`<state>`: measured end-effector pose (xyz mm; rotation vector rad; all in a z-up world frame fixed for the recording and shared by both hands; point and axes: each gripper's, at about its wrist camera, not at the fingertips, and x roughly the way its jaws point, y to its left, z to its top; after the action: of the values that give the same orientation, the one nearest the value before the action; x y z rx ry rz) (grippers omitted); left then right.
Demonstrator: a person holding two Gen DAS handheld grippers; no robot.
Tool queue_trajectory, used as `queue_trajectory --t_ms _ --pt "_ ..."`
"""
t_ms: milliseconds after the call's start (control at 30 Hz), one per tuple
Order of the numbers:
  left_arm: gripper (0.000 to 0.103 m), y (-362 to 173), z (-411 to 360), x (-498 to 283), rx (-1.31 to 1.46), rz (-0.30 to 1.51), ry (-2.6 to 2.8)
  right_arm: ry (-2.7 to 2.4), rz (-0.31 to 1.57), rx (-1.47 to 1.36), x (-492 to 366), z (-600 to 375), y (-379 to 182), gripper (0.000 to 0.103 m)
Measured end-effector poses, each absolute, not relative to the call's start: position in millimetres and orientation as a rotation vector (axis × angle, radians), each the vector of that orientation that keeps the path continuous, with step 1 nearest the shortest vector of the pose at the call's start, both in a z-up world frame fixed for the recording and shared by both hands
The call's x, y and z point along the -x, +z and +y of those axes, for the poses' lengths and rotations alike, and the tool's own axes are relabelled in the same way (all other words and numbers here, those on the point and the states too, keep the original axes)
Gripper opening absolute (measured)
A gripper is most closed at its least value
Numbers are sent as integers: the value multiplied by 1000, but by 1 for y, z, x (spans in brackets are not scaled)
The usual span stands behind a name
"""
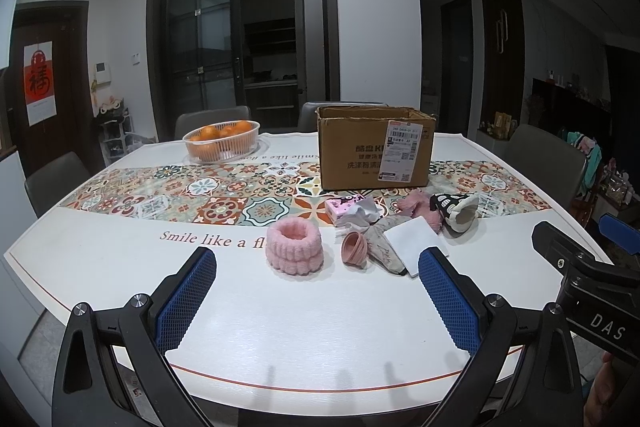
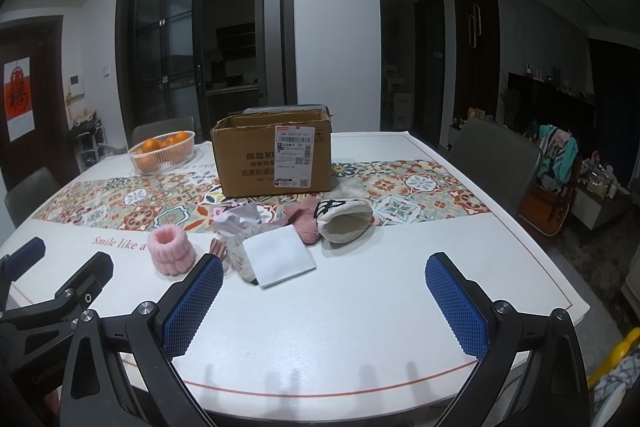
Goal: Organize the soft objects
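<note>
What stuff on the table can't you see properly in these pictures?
- Inside of the cardboard box: both views, hidden by its own front wall.
- Small print on the box label: both views, too small.
- Pink funnel: right wrist view, mostly behind a gripper finger.
- Grey cloth: both views, partly under the white pad.

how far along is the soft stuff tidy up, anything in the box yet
Nothing looks done: the inside of the cardboard box is hidden, and the soft things lie on the table in front of it. In hand: nothing; the left gripper and right gripper are open and empty. Left: the pink scrunchie, white folded cloth, pink knit piece, slipper and the rest.
</note>
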<state>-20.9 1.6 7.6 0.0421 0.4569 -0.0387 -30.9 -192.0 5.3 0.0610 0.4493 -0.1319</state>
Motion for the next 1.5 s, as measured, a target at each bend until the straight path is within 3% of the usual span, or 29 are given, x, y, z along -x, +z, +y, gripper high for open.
queue_trajectory --t_ms 667,1133,1500 --pt "102 -29 32 -48 -27 520 -1 -66 516 -60 -43 -162 -21 100" --pt "94 -70 32 -113 -47 649 -25 -33 705 -127 -116 -163 -73 88" --pt "86 -88 36 -152 -33 738 -38 1 809 -130 -160 -154 -102 86"
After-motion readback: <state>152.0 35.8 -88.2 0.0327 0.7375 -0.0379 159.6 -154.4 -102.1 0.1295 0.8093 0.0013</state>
